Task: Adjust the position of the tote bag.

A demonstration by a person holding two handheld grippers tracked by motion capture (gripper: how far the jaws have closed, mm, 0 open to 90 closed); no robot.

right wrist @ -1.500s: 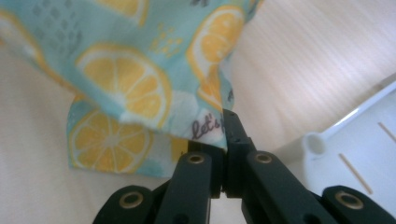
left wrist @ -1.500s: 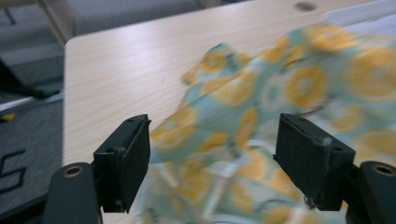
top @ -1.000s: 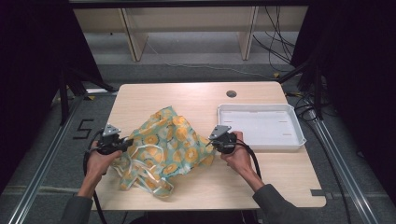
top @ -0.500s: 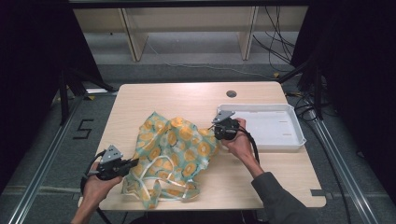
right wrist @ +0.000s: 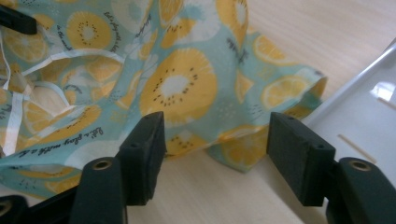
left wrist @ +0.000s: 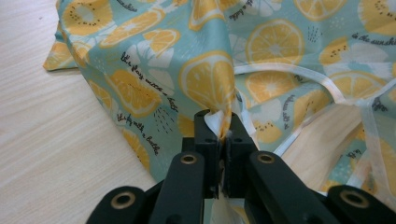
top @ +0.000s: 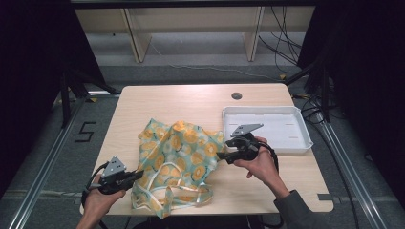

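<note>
Thin teal cloth [top: 179, 160] printed with orange and yellow citrus slices and lines of small black script, edged with pale ribbon ties [top: 167, 183] that loop across the lower part. Crumpled and partly spread, with folds and a raised ridge; not flat. Lies on the table [top: 191, 102], left of centre, just beside the white tray [top: 301, 143] at the right, with one corner close to the tray wall in the right gripper view [right wrist: 280, 91]. Runs longest from the upper right corner near the tray down to the lower left, where the near edge with the ties reaches the table's front edge. Upper edge points toward the far side of the table.

Left gripper [top: 138, 175] at the cloth's lower left edge, jaws clamped together on a pinched fold of cloth [left wrist: 210, 74] with a bit of white tie caught between the pads; fabric pulled into a taut ridge up from the grip. Right gripper [top: 220, 156] at the cloth's right edge, jaws just opened and standing wide apart [right wrist: 215, 158], pads off the fabric, with the cloth edge lying slack on the wood beyond the gap.
</note>
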